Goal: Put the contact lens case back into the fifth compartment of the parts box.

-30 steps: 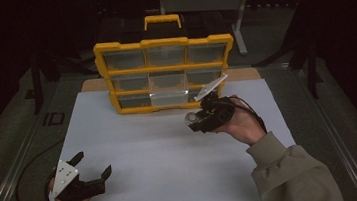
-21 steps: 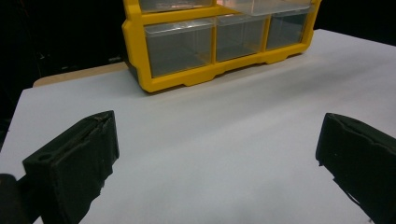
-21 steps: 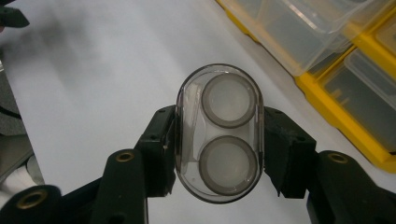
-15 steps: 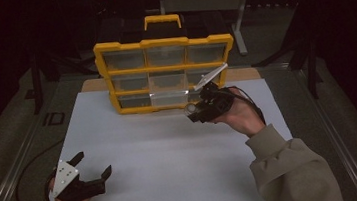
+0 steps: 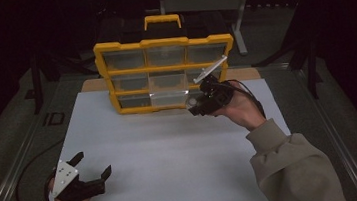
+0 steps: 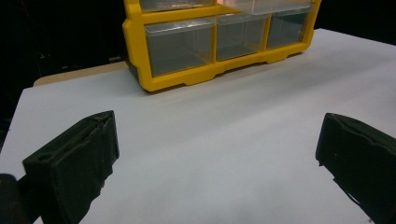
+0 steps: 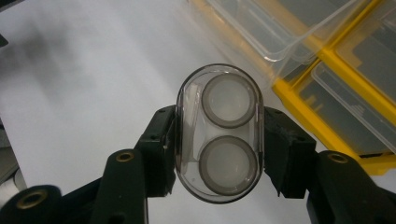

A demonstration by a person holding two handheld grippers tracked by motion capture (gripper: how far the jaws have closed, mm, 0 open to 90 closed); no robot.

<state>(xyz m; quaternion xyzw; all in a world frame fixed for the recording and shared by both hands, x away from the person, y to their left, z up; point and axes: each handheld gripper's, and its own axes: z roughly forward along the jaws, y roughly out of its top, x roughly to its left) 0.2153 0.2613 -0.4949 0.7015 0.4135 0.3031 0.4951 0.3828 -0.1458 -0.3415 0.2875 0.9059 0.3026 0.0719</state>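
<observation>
Currently, the right gripper (image 7: pixel 218 154) is clamped on a clear oval case (image 7: pixel 219 133), one jaw pressing each long side. The case carries two round white discs, one above the other, visible through its clear wall in the right gripper view. In the high view, the right gripper (image 5: pixel 201 100) holds the case (image 5: pixel 192 100) above the white board (image 5: pixel 172 151), just in front of the yellow drawer cabinet (image 5: pixel 163 44) and near its lower right corner. The cabinet stands upright at the far edge of the board. Its clear drawers are arranged in three rows, and the bottom middle drawer (image 5: pixel 168 97) protrudes from the frame. In the right gripper view, a pulled-out clear drawer (image 7: pixel 275 28) lies just beyond the case.

The left gripper (image 5: pixel 96 177) rests near the near left corner of the board, well apart from the cabinet. Its jaws stand wide apart with nothing between them; the left gripper view shows bare board (image 6: pixel 210 154) between them.
</observation>
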